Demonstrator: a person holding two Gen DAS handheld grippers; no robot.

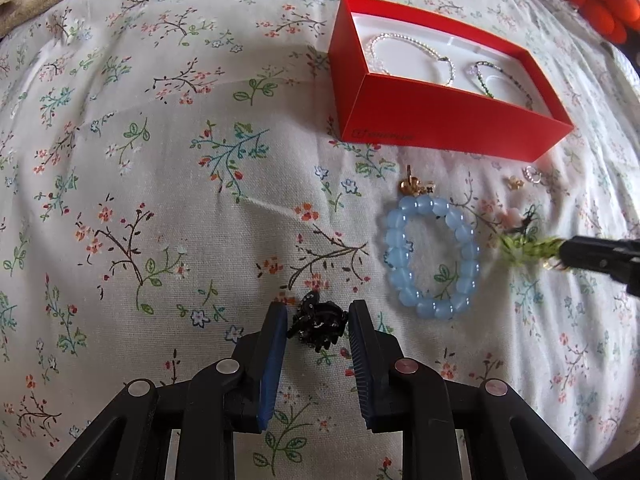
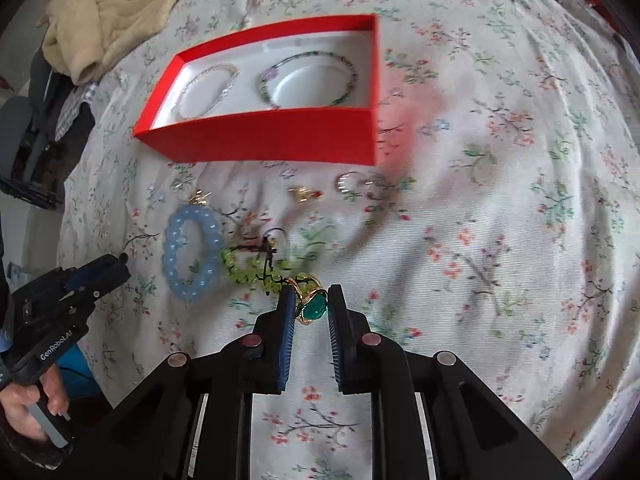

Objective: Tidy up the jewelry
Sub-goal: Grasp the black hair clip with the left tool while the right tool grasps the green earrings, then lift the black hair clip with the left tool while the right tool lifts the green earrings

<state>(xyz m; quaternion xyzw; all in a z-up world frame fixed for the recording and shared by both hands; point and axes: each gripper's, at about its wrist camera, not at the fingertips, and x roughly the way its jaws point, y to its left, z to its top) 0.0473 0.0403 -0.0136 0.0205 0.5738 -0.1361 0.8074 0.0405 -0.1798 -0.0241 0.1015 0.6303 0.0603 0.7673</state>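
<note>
My left gripper (image 1: 318,314) is shut on a small black sparkly ornament (image 1: 316,326) just over the floral bedspread (image 1: 180,200). My right gripper (image 2: 311,300) is shut on a gold ring with a green stone (image 2: 314,309). The right gripper's black tip (image 1: 600,258) shows beside a green bead bracelet (image 1: 516,248). A pale blue bead bracelet (image 1: 394,248) lies flat between the two grippers. The open red box (image 1: 440,120) beyond holds a clear beaded bracelet (image 1: 384,46) and a dark beaded one (image 1: 504,76).
Gold earrings (image 1: 416,186) (image 1: 514,182) and a small silver ring (image 1: 532,174) lie in front of the red box (image 2: 260,136). A beige blanket (image 2: 112,4) is bunched at the far left. A hand (image 2: 24,412) holds the left gripper's handle (image 2: 52,344).
</note>
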